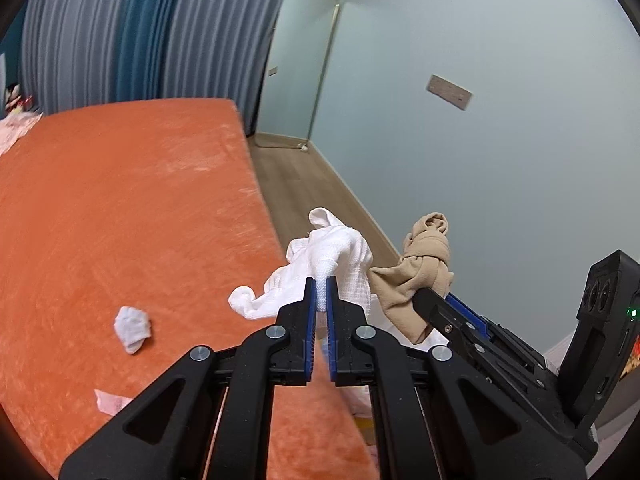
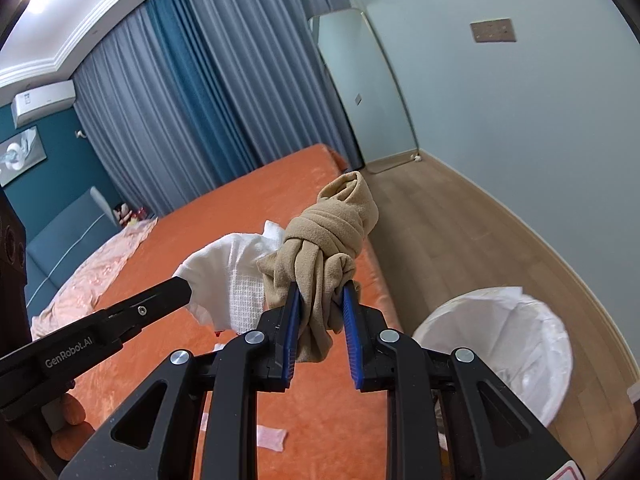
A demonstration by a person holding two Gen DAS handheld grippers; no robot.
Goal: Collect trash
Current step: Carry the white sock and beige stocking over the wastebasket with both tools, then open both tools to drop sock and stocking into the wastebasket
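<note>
My left gripper (image 1: 321, 286) is shut on a crumpled white cloth (image 1: 320, 264) and holds it above the orange bed's right edge. My right gripper (image 2: 320, 292) is shut on a knotted beige cloth (image 2: 332, 236), held just right of the white cloth (image 2: 232, 276). The right gripper (image 1: 432, 300) and beige cloth (image 1: 424, 272) also show in the left wrist view. The left gripper's finger (image 2: 176, 292) shows in the right wrist view. A small white crumpled wad (image 1: 132, 328) and a pink paper scrap (image 1: 110, 400) lie on the bed.
The orange bed (image 1: 120, 200) fills the left. A white-lined trash bin (image 2: 504, 356) stands on the wood floor (image 2: 440, 220) to the right of the bed. A pink blanket (image 2: 96, 268) lies at the bed's far end. Another pink scrap (image 2: 272, 438) lies near the bed's front.
</note>
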